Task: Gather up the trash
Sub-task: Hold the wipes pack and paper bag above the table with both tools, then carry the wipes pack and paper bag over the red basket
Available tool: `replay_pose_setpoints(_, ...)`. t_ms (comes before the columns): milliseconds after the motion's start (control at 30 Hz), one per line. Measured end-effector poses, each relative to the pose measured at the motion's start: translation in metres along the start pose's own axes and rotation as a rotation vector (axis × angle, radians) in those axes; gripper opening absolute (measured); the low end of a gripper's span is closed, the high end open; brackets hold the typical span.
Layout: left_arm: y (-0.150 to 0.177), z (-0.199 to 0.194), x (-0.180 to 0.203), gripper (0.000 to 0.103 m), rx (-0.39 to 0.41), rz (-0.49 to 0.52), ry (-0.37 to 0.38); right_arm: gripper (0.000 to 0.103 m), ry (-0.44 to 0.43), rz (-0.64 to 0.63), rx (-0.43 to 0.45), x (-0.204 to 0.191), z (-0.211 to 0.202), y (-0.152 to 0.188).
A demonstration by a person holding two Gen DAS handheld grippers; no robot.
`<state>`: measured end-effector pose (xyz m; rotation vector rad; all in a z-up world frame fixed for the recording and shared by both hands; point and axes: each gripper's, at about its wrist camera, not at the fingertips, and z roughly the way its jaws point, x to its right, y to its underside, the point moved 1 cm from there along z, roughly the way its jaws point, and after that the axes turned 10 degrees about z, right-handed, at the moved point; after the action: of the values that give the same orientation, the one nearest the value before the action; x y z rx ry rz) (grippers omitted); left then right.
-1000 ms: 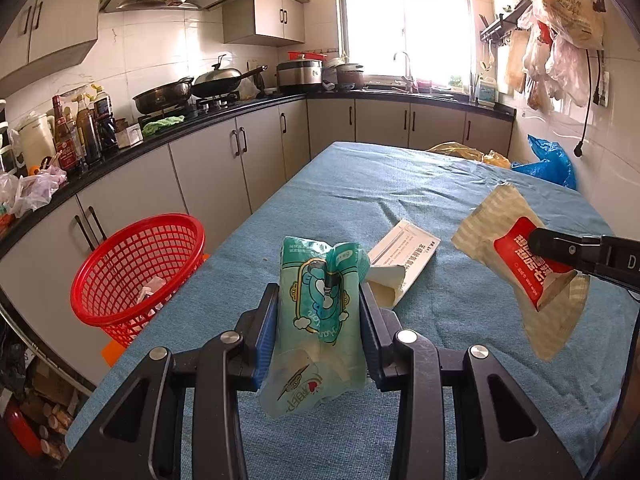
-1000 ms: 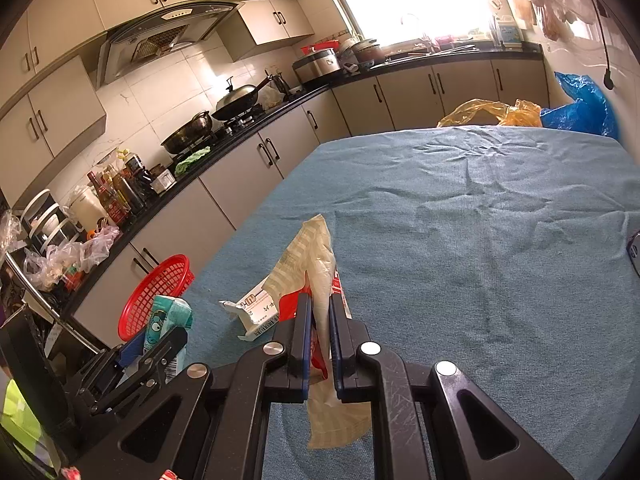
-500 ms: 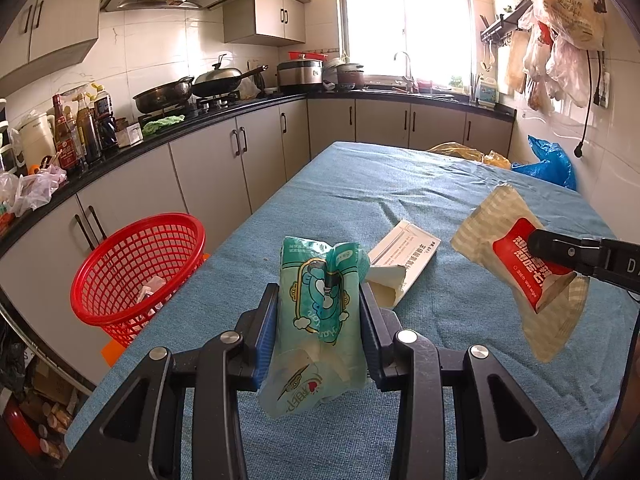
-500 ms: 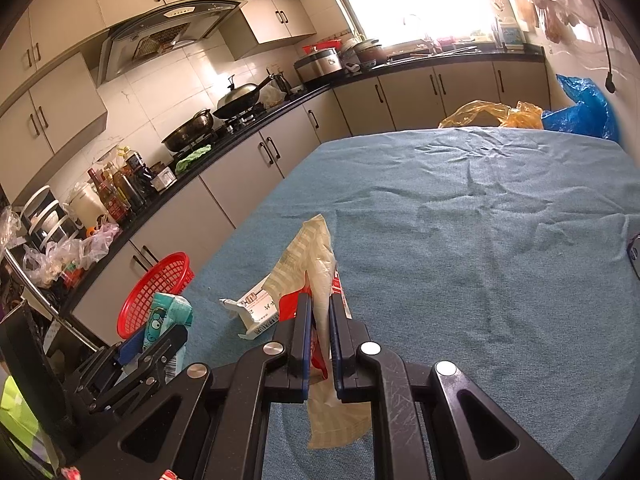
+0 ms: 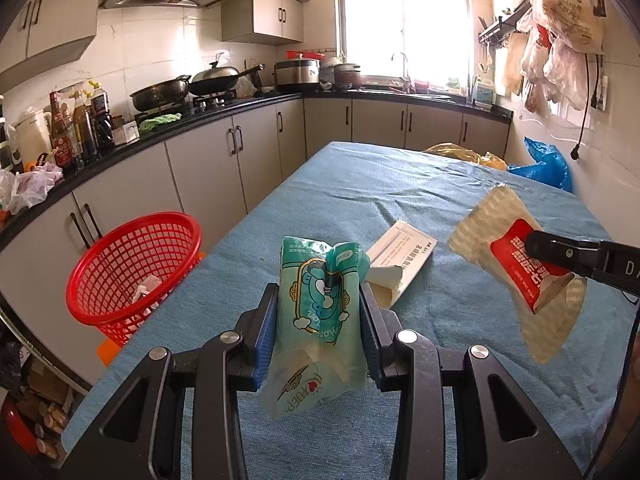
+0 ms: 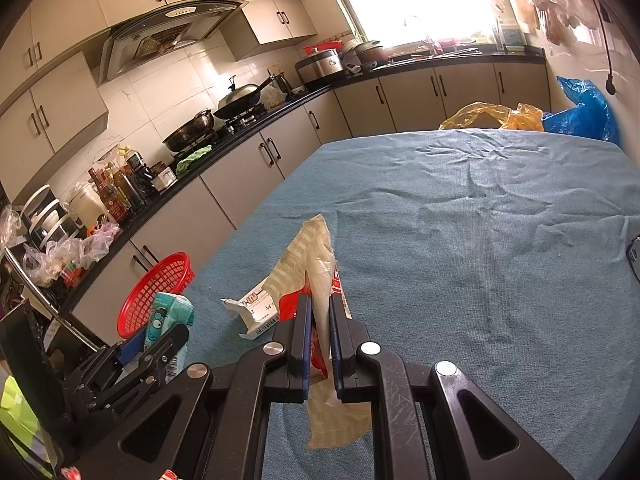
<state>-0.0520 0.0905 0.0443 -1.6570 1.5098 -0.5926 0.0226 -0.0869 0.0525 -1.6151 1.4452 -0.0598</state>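
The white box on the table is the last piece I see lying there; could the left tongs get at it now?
Probably not: the left tongs are shut on the teal wrapper. The white box lies unobstructed just beyond.

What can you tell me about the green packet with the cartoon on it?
The green packet is a soft, crinkly plastic wrapper in teal and white, printed with a blue cartoon figure and some lettering. It looks empty and crumpled, with its top folded over. It stands roughly upright, lifted above the blue tablecloth, squeezed on both sides by the left tool. Its clear bottom end hangs below the tool's fingers. Nothing else touches it.
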Motion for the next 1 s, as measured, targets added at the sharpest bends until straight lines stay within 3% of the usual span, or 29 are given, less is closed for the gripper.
replay_pose_setpoints(533,-0.005,-0.010,-0.031,0.037,0.013,-0.039,0.053,0.009,0.000,-0.012,0.011,-0.001,-0.006,0.000)
replay_pose_setpoints(1000,-0.009,-0.026,-0.112,0.037,0.026,-0.137,0.068,0.009,0.038,-0.011,0.026,-0.007,-0.006,-0.007)
